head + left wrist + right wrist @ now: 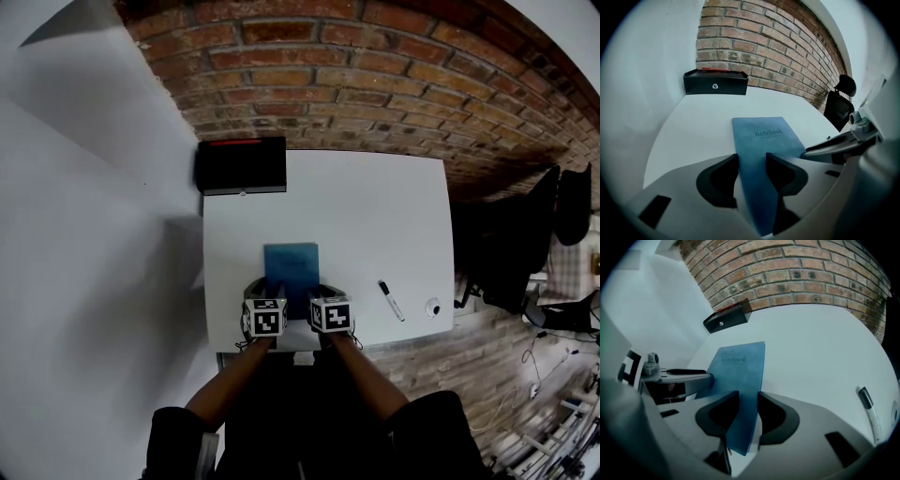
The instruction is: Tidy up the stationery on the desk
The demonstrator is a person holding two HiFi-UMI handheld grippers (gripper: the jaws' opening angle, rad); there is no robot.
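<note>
Left gripper [752,164]: clamped on the near edge of the notebook [765,133], toward its left corner. The blue cover fills the gap between the dark pads.
Right gripper [747,401]: clamped on the same near edge, just beside the other gripper and toward the right corner. Its pads also press on the cover.
Notebook: blue, closed and title side up, at the front middle of the white desk [375,216]. Its near edge sits in the two grips, and its far end appears to rest on the desk top.
Step in hand: judged to be moving the notebook to its place, most likely toward the black box [241,165] at the back.
How to do it well: keep both grips even and move the hands as one, so the cover neither twists nor buckles between them. Raise the far end clear before travelling rather than dragging it.
Risk: a thin book pinched along one edge only may sag or slip.
Pen [391,301]: lies loose to the right of the notebook, well apart from it, with a small round object [432,307] by the desk's right edge. Both look untouched and are best steered clear of.
Black box: at the desk's far left corner, against the brick wall [375,75]. Whether it stands open cannot be told.
</note>
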